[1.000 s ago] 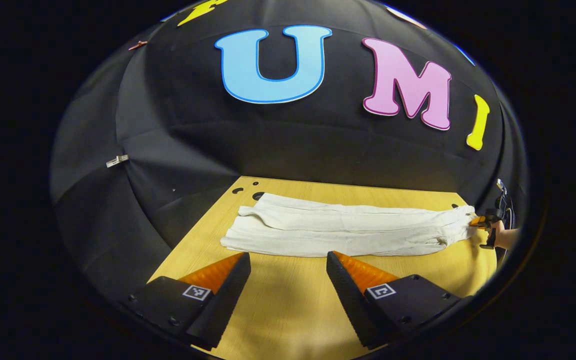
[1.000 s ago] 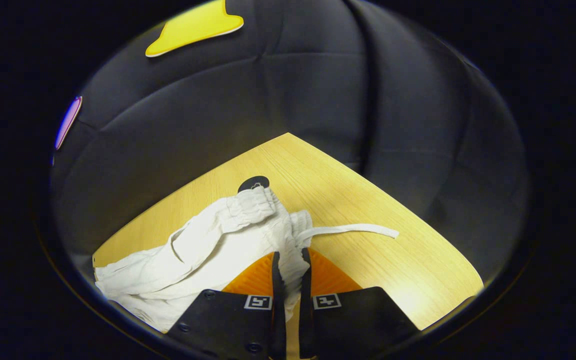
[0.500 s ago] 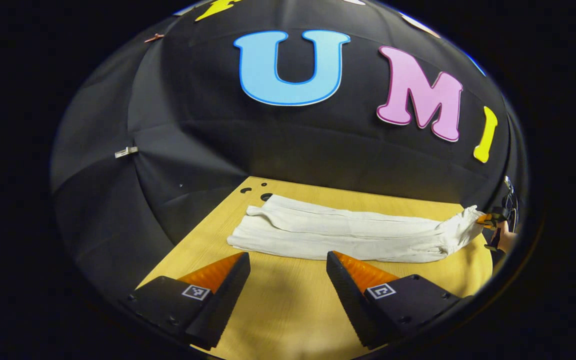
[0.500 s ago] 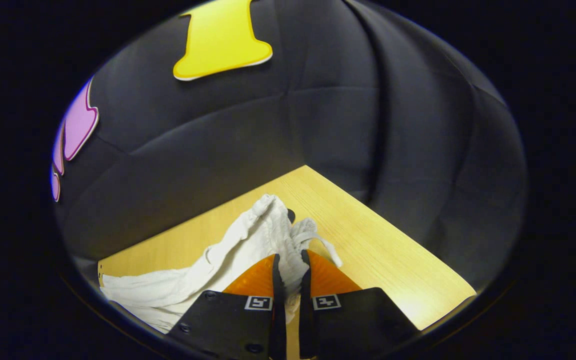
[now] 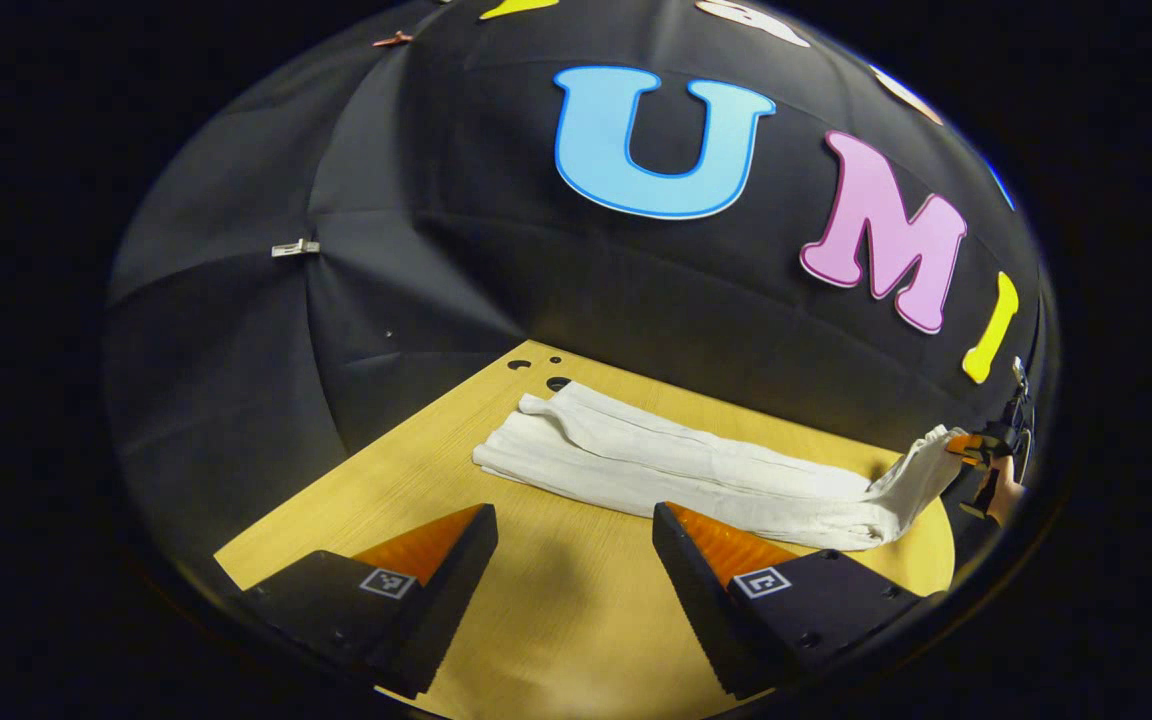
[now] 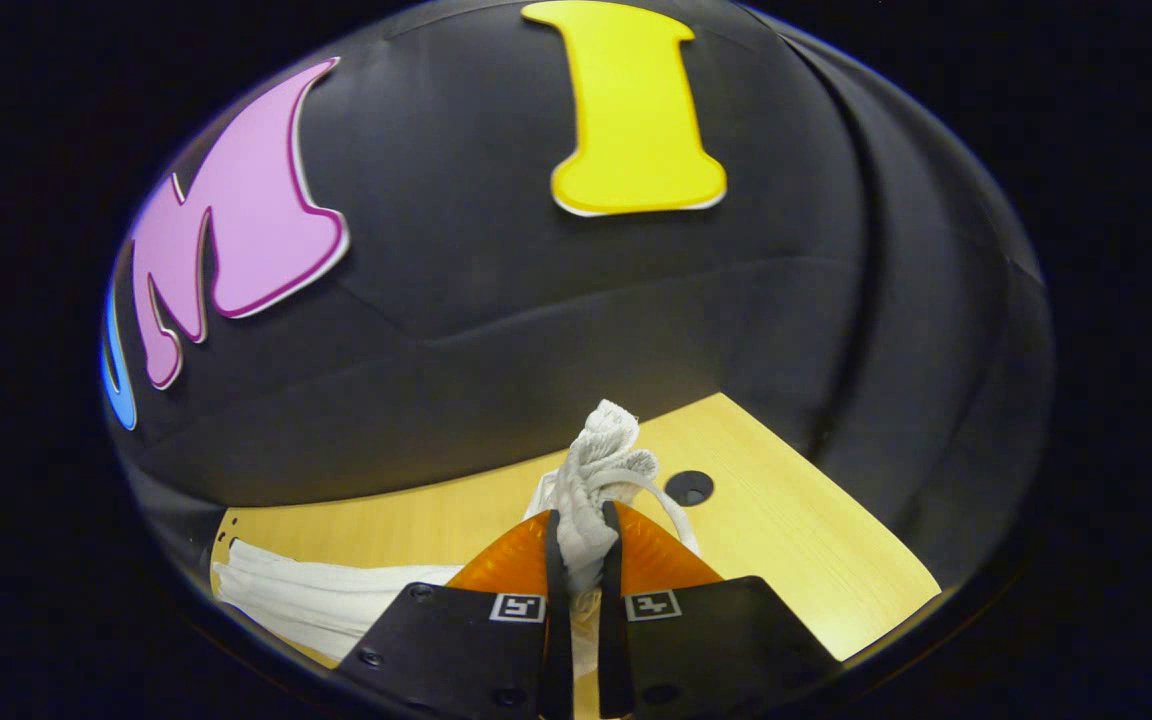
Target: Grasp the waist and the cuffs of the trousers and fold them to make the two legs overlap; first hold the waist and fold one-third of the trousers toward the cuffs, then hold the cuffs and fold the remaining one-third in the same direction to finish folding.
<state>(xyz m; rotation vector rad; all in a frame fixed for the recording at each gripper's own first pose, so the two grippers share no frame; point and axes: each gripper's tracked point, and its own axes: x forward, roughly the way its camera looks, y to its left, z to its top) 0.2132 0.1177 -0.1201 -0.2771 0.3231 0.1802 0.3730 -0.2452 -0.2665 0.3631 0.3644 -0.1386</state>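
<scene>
White trousers (image 5: 676, 465) lie stretched across the wooden table (image 5: 556, 620), legs one on the other, cuffs at the far left near the wall. Their waist (image 5: 921, 462) rises off the table at the right, pinched by my right gripper (image 5: 966, 445), with a hand behind it. In the right gripper view the bunched elastic waist (image 6: 591, 480) stands up between the fingers of my right gripper (image 6: 576, 530), which is shut on it; the legs (image 6: 336, 600) trail away to the left. My left gripper (image 5: 571, 530) hangs open over bare table just in front of the trousers.
Black cloth walls close in the table on the far and left sides. Small round holes (image 5: 536, 366) mark the table's far left corner, and another hole (image 6: 688, 487) sits by the waist. A clip (image 5: 294, 248) hangs on the left wall.
My right gripper has lifted the waist higher off the table, and the drawstring has left the tabletop. My left gripper's view has swung leftward; its fingers stay open.
</scene>
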